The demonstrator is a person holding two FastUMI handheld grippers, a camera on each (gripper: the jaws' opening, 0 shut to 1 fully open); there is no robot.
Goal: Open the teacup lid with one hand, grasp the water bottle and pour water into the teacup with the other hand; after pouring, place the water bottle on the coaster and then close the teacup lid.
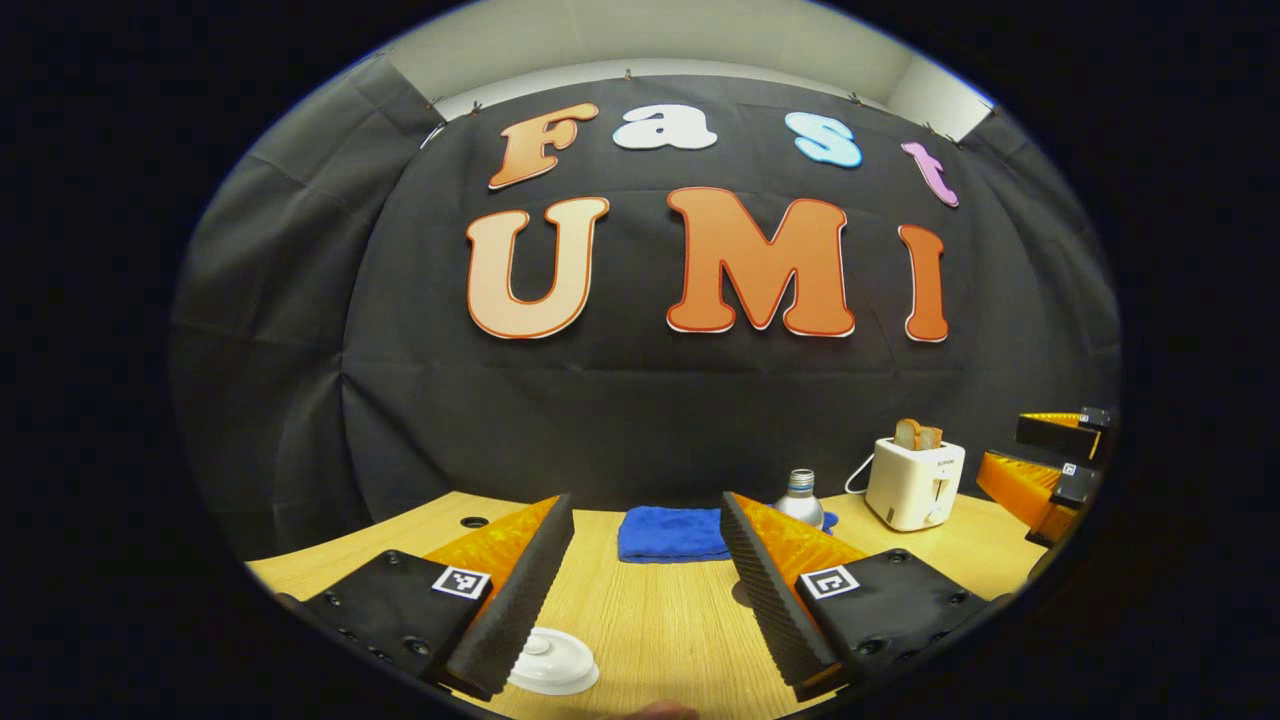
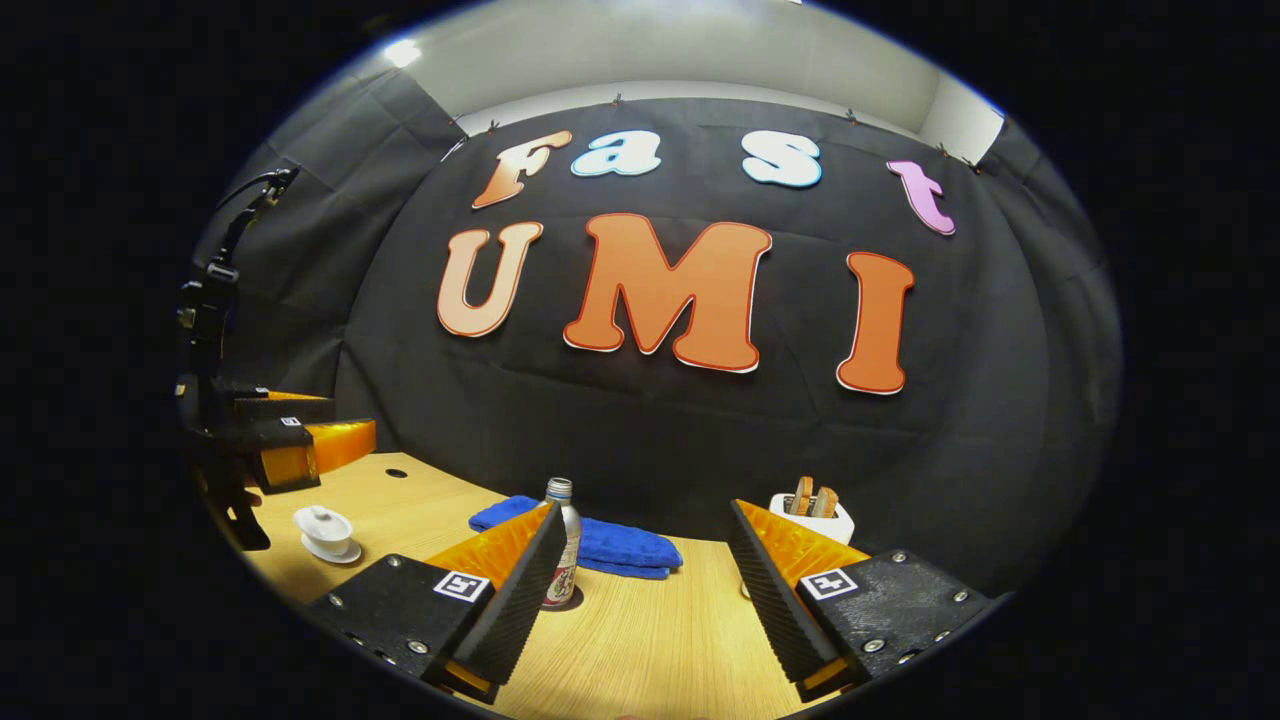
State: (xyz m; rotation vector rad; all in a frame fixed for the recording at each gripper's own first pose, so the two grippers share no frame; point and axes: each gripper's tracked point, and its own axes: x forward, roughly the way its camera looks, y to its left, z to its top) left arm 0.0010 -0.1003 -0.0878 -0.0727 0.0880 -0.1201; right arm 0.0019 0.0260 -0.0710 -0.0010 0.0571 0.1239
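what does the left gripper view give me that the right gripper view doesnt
Left gripper view: the right hand-held gripper, open, at the far right beside the toaster, plus the toaster's white cord.
Right gripper view: the left hand-held gripper, open, hovering above the lidded teacup, and the saucer under it.
Shared: the water bottle, the blue cloth, the toaster, the wooden table and the teacup's lid.
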